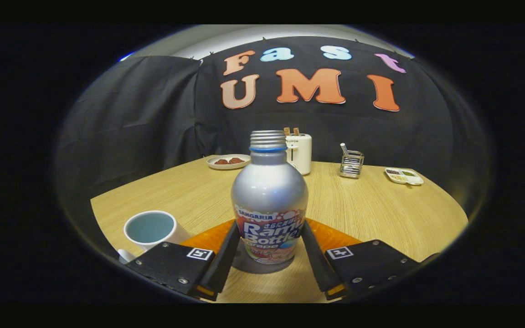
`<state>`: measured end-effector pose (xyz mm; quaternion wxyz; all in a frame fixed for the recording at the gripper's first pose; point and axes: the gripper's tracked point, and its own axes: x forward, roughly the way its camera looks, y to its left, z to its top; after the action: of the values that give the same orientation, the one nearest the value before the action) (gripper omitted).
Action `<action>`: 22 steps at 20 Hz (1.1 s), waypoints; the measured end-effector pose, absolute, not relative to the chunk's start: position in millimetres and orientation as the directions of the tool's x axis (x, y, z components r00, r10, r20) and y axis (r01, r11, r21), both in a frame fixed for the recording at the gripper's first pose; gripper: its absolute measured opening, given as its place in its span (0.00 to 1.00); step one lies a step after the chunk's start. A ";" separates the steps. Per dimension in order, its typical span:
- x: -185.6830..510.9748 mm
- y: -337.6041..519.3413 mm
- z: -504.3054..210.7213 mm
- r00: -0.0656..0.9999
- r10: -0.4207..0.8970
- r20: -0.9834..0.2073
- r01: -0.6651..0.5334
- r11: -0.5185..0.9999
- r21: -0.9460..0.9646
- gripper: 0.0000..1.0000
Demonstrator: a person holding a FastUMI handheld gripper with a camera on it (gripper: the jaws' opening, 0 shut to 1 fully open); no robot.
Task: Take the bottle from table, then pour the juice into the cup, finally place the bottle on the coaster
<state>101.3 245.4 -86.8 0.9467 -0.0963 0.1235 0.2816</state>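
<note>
Both tongs (269, 232) fingers flank the upright bottle (269, 196).

The gripper (269, 232) has two flat angular plates studded with silver screws, each bearing a small square black-and-white marker, with slim tapered fingers (226, 255) running forward.

Gripper-mounted fisheye — forward (low, close)

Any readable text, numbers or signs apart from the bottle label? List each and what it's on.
Toaster: small dark mark near its top, too small to read.
Gripper, fingers closed on the bottle: a square black-and-white tag on each side, pattern only, no words.
Cup, plate, rack, dish: none visible.
</note>
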 end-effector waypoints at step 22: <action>42.8 183.4 -28.5 0.883 0.426 -0.198 -0.451 0.886 -0.105 0.97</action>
<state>42.8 183.4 -28.5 0.9674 -0.0742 0.0850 0.2266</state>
